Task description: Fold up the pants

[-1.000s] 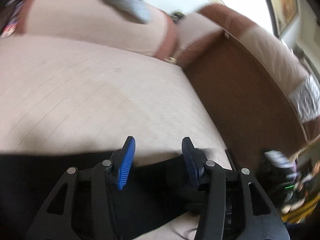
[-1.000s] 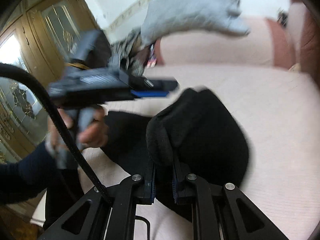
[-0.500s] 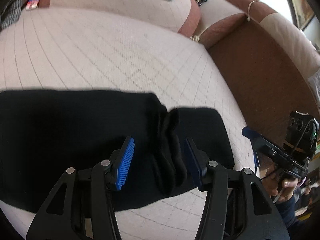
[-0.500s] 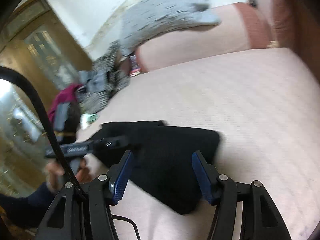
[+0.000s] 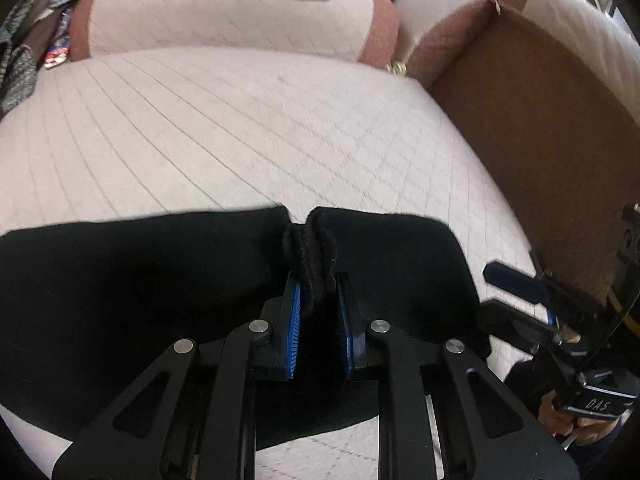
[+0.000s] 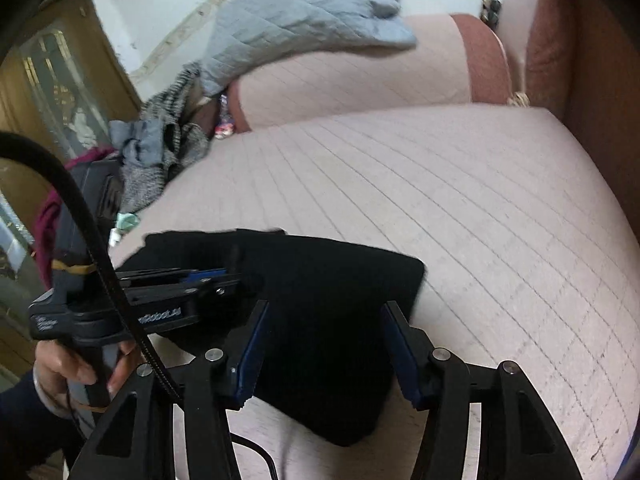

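Your black pants [image 5: 140, 288] lie folded on the pink quilted cushion [image 5: 248, 128]; your left gripper [image 5: 318, 300] has just closed, pinching a bunched ridge of them; only the right wrist view shows your right gripper [image 6: 322, 350] spread above their near corner, pads clear.

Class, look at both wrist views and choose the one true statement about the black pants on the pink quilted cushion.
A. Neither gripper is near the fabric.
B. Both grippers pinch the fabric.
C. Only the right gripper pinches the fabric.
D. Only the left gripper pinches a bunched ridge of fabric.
D: the left gripper has its jaws closed on a raised ridge of the black pants, while the right gripper has its jaws apart, the pads clear of the cloth.
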`<state>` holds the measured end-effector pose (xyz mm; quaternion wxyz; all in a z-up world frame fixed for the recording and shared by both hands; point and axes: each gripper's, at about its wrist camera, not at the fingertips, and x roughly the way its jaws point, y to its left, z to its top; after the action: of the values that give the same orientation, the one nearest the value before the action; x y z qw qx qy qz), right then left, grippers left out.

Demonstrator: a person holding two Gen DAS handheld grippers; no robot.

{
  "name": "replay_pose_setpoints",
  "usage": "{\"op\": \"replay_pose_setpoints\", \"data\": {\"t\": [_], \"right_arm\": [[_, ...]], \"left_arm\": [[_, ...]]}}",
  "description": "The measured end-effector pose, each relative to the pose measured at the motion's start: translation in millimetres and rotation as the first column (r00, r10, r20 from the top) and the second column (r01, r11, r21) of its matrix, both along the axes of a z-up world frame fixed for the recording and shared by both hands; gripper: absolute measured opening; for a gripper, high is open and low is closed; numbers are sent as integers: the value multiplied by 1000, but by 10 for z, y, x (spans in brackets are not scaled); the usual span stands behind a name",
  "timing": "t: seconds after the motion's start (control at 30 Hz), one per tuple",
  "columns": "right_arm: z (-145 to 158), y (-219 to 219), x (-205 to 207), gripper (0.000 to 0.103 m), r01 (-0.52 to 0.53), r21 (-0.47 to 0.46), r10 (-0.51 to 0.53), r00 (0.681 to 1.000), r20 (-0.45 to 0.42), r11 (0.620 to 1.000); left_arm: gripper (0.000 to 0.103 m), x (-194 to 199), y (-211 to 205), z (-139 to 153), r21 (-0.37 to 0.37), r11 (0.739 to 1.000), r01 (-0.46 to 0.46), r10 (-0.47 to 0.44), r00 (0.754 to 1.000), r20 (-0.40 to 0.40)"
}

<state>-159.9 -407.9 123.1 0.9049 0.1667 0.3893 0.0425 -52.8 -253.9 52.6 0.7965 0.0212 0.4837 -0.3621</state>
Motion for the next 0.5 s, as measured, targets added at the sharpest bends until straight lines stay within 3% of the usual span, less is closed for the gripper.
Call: {"op": "replay_pose_setpoints", "data": {"t": [0.2, 0.37, 0.5], "right_arm": [[-428, 103, 179, 55, 1, 13, 0, 996, -90, 1000], [-285, 186, 180, 55, -31, -67, 25, 995, -93, 997], [-84, 191, 69, 55, -26, -73, 24, 999, -29, 997]], "left_arm": [[16, -22, 45, -229, 48, 999, -5, 7, 999, -34], [22, 10, 121, -182, 28, 1000, -12, 13, 999, -41], [22, 24, 258, -54, 22, 999, -49, 50, 998, -23]]}}
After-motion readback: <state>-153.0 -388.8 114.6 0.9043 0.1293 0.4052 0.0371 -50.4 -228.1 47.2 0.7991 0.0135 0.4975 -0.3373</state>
